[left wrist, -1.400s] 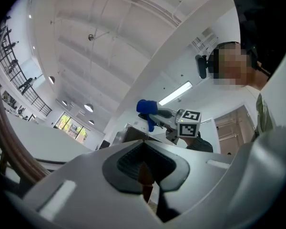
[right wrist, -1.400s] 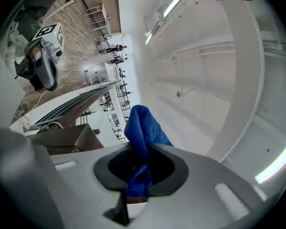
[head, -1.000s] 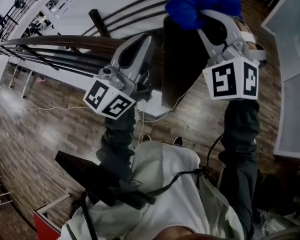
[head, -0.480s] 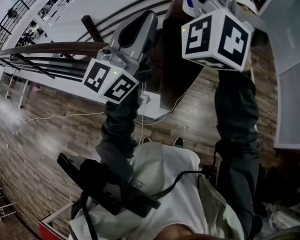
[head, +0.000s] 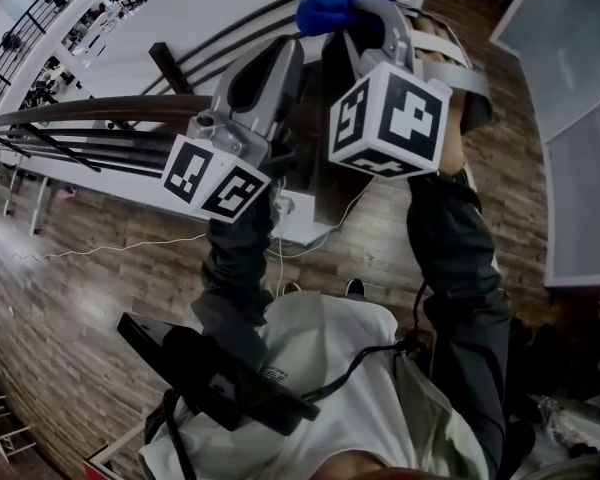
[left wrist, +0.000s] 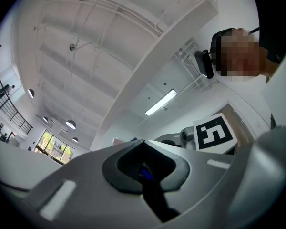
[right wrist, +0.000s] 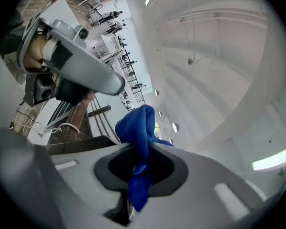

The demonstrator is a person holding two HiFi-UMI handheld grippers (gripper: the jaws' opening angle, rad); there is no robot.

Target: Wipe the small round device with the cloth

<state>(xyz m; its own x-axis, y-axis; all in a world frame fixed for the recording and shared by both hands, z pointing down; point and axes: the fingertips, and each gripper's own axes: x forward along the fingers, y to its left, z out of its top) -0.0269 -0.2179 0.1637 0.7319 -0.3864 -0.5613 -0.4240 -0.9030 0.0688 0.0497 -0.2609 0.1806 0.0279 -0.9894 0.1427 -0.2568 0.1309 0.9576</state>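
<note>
The right gripper is held up close to the head camera, its jaws clamped on the blue cloth. The cloth bunches just beyond the right gripper's jaw tips, and a tail hangs back between them. Just left of the right gripper, the left gripper points upward too, its jaws drawn together with only a dark slit showing. Far below the right gripper lies the wooden floor.

Your cloth is bright blue; your right claw is pale grey. The left cube and right cube wear black squares on white. Your sleeves are dark grey, your shirt off-white, the floor brown-planked.
</note>
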